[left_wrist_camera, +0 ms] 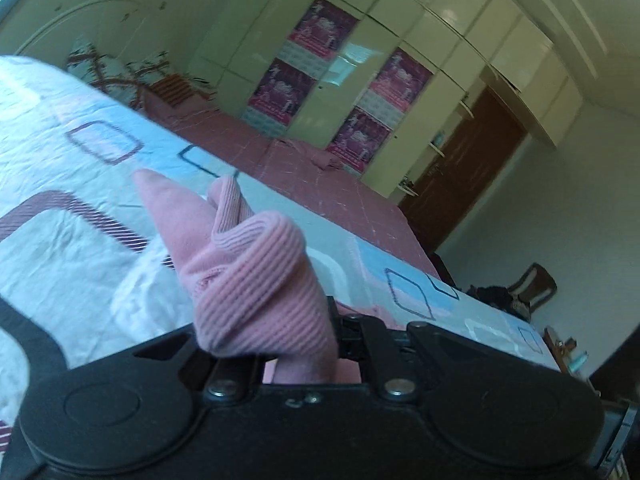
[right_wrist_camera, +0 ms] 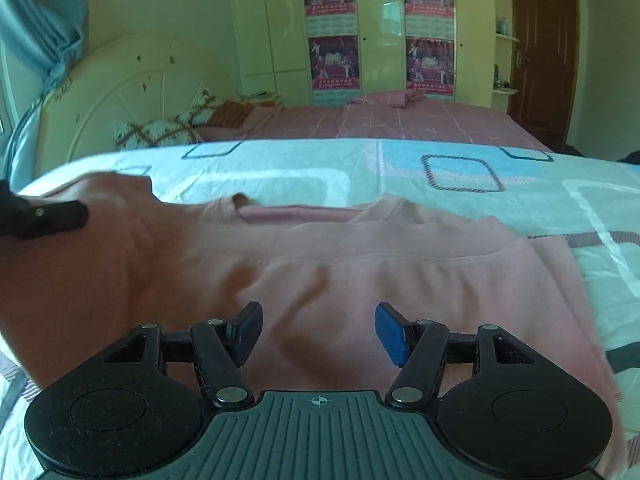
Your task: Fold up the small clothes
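A small pink sweater (right_wrist_camera: pixel 280 272) lies spread on the patterned bedsheet (right_wrist_camera: pixel 320 164). My right gripper (right_wrist_camera: pixel 318 334) is open, its blue pads (right_wrist_camera: pixel 390 334) just above the sweater's near part. My left gripper (left_wrist_camera: pixel 276 340) is shut on a bunched ribbed cuff of the pink sweater (left_wrist_camera: pixel 256 276), lifted off the sheet; the cloth hides the fingers. In the right wrist view the left gripper (right_wrist_camera: pixel 44 216) shows at the far left edge, over the sweater's left sleeve.
The white, blue and pink sheet (left_wrist_camera: pixel 60 200) covers the work surface. Beyond it is a bed with a pink cover (right_wrist_camera: pixel 400 120), pillows (right_wrist_camera: pixel 160 132), a cream wardrobe with posters (right_wrist_camera: pixel 332 40) and a brown door (right_wrist_camera: pixel 544 48).
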`<state>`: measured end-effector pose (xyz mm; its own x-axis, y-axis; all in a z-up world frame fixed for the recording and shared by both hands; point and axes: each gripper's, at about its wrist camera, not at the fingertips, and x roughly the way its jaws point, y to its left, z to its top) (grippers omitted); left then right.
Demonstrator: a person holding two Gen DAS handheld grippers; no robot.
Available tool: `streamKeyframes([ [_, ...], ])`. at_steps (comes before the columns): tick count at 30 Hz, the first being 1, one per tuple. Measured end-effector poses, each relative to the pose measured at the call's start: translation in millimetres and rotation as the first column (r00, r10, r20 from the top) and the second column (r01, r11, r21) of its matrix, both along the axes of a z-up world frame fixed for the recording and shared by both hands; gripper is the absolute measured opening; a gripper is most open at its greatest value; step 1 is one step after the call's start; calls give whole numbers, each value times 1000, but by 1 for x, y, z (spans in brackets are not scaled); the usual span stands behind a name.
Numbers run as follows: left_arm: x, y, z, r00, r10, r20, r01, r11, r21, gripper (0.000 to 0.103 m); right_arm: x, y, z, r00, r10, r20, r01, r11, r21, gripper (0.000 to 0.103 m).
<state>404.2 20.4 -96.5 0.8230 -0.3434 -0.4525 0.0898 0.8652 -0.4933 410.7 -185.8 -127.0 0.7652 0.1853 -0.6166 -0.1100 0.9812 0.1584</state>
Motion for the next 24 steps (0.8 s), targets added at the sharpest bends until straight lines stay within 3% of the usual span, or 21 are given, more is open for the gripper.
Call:
streamKeyframes([
  [3, 7, -52, 9, 993, -115, 30, 113, 992, 61, 8, -8, -35, 8, 999, -44, 3, 44, 998, 41, 62],
  [6, 10, -112, 7, 967, -252, 34, 246, 962, 121, 8, -20, -77, 10, 994, -105, -5, 105, 991, 77, 62],
  [8, 7, -150, -3, 940, -341, 22, 333, 928, 168, 8, -31, -105, 11, 988, -154, -10, 155, 984, 87, 62],
  [11, -2, -204, -35, 896, -441, -56, 438, 854, 280, 10, -43, -147, 8, 974, -225, -33, 227, 967, 112, 62],
  [14, -18, -233, -62, 857, -495, -145, 512, 781, 357, 22, -53, -180, 8, 959, -278, -59, 284, 945, 163, 62],
  [17, -38, -236, -65, 836, -531, -138, 538, 743, 399, 36, -60, -198, 14, 963, -262, -60, 269, 933, 239, 62],
  [19, -47, -229, -62, 825, -546, -145, 555, 736, 387, 42, -58, -203, 18, 975, -211, -69, 222, 927, 301, 62],
  [21, -55, -218, -57, 827, -543, -146, 555, 747, 365, 46, -52, -203, 21, 984, -156, -83, 175, 921, 349, 62],
  [24, -62, -194, -44, 855, -503, -128, 514, 786, 344, 53, -44, -193, 19, 990, -74, -120, 116, 916, 384, 62],
])
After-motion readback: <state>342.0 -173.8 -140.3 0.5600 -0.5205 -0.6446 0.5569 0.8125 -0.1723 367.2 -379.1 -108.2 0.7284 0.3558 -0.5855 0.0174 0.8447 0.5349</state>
